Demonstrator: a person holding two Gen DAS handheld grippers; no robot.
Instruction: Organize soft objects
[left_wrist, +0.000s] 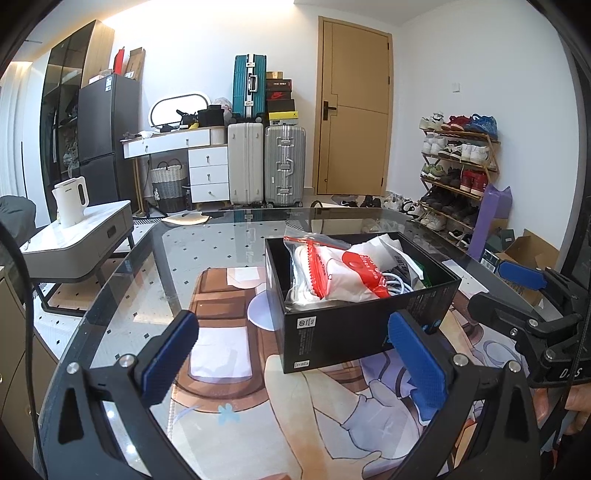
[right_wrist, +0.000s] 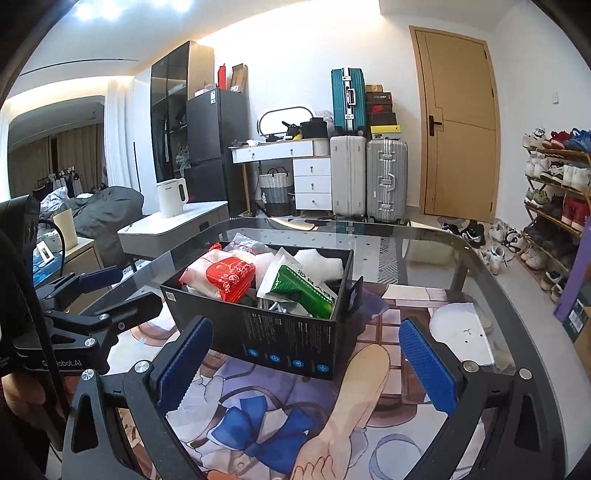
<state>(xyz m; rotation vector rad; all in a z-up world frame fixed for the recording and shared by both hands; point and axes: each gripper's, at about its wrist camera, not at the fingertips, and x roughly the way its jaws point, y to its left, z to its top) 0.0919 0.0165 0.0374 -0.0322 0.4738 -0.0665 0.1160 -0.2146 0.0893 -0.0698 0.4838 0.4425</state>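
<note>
A black cardboard box (left_wrist: 332, 325) (right_wrist: 280, 332) stands on a glass table with a printed mat. It holds soft packets: a red-and-white pouch (left_wrist: 354, 273) (right_wrist: 227, 275), a green-and-white packet (right_wrist: 299, 286), clear bags and a white foam piece (right_wrist: 325, 264). My left gripper (left_wrist: 295, 365) is open, its blue pads wide apart, in front of the box's near corner and holding nothing. My right gripper (right_wrist: 306, 365) is open too, facing the box's long side, empty. Each gripper also shows at the edge of the other's view.
The glass table (left_wrist: 207, 254) carries an illustrated mat (right_wrist: 280, 417). A low white side table with a kettle (left_wrist: 72, 203) stands to the left. Suitcases (left_wrist: 266, 166), a dresser, a door and a shoe rack (left_wrist: 458, 173) line the far wall. A person's hand (left_wrist: 576, 406) holds the right gripper.
</note>
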